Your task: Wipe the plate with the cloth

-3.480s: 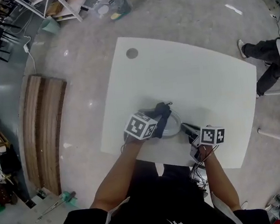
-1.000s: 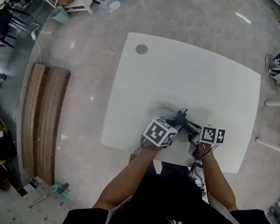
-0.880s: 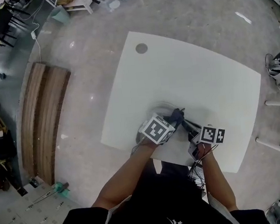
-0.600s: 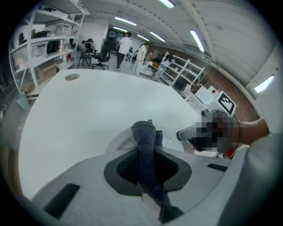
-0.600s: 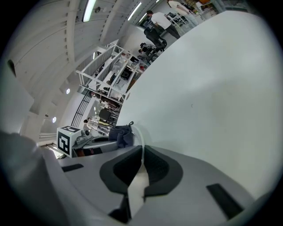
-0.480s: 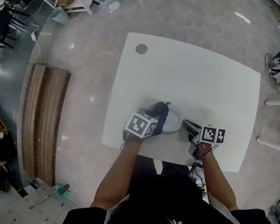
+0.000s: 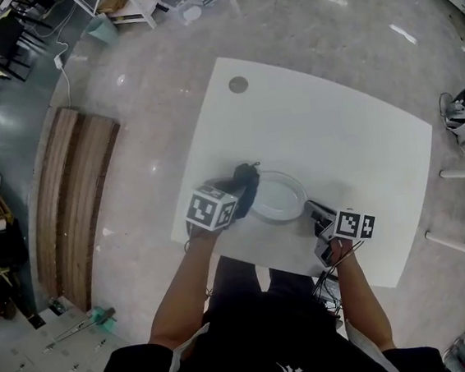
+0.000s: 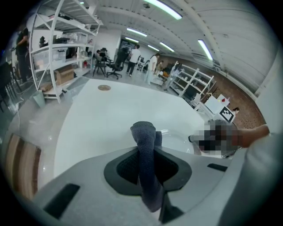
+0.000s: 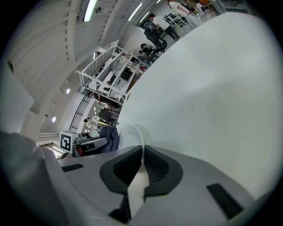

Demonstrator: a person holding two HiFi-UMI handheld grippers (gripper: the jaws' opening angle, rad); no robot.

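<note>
A white plate [image 7: 277,195] lies near the front edge of the white table [image 7: 334,129]. My right gripper [image 7: 311,208] is shut on the plate's right rim; in the right gripper view the rim [image 9: 132,132] runs between its jaws. My left gripper [image 7: 238,195] is shut on a dark blue cloth [image 7: 244,181], which hangs at the plate's left edge. In the left gripper view the cloth [image 8: 146,145] stands up between the jaws, with the plate [image 8: 181,137] just beyond it.
A small round grey disc [image 7: 238,84] sits at the table's far left corner. A wooden bench [image 7: 74,214] stands on the floor to the left. Shelving [image 8: 57,57] and several people stand far off in the room.
My left gripper has swept the cloth leftward from over the plate's middle to its left edge, uncovering the plate. The right gripper has stayed on the rim.
</note>
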